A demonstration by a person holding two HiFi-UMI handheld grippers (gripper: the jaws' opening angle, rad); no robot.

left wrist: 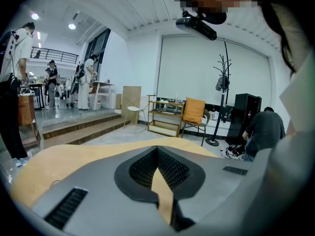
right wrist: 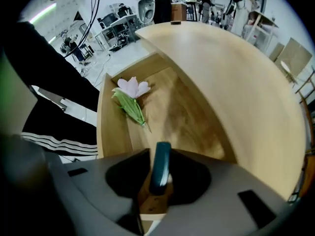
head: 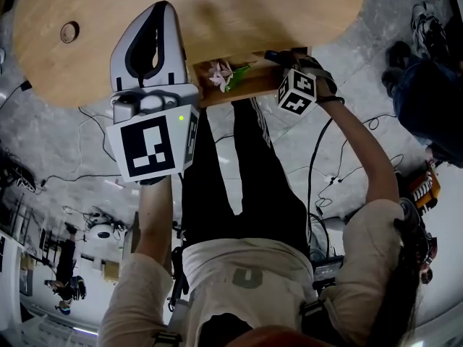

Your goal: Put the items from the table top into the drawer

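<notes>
My right tool pinches a slim teal item edge-on over the open drawer. I judge it light, stiff and slick, best held mid-body. My left tool is pressed together, empty.

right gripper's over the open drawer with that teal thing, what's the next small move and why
Probably lower the right gripper a little toward the bare floor of the drawer before opening. Its jaws hold a teal item upright above the drawer, and the pink flower lies by one side wall, so the floor beside it looks free for a gentle release.
</notes>
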